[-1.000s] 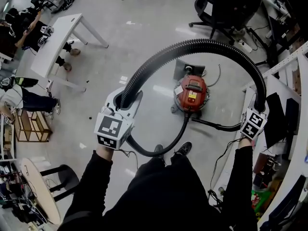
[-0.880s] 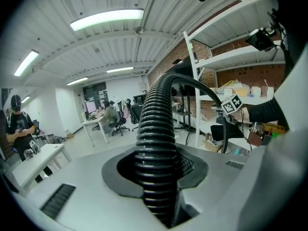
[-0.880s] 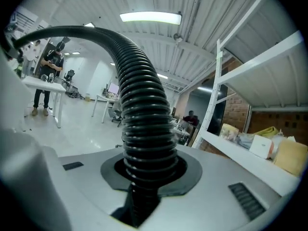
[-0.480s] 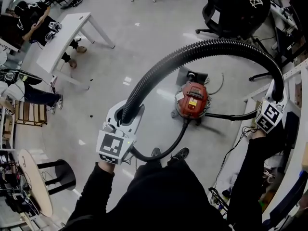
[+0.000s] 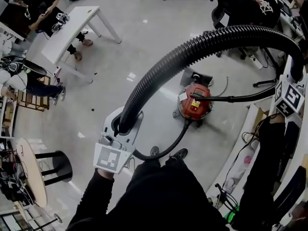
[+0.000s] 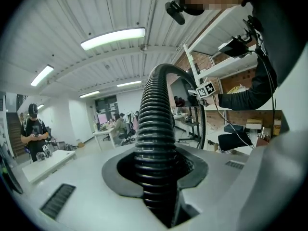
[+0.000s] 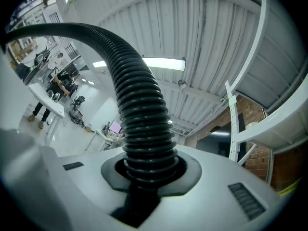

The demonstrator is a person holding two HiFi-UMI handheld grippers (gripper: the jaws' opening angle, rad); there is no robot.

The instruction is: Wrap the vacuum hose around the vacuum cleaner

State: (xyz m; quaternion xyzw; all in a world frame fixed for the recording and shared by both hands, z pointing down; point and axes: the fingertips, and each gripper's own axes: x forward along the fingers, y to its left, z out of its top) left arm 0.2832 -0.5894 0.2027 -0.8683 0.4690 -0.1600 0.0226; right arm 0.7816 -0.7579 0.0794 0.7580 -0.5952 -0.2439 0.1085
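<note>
Hose (image 5: 202, 44) clamped in my left tongs (image 5: 124, 125) and right tongs (image 5: 295, 75), held as a high arch, I judge, to loop over the vacuum (image 5: 195, 102).

**Head view:** we look steeply down on the floor (image 5: 144, 47) from above, with the vacuum cleaner (image 5: 194, 100) at 3 o'clock of centre.

**Left and right gripper views:** we sit close behind the jaws, looking along the hose (image 6: 156, 143).

All three views share the hose. The left gripper view also catches the right claw (image 6: 201, 91) at 2 o'clock.
</note>
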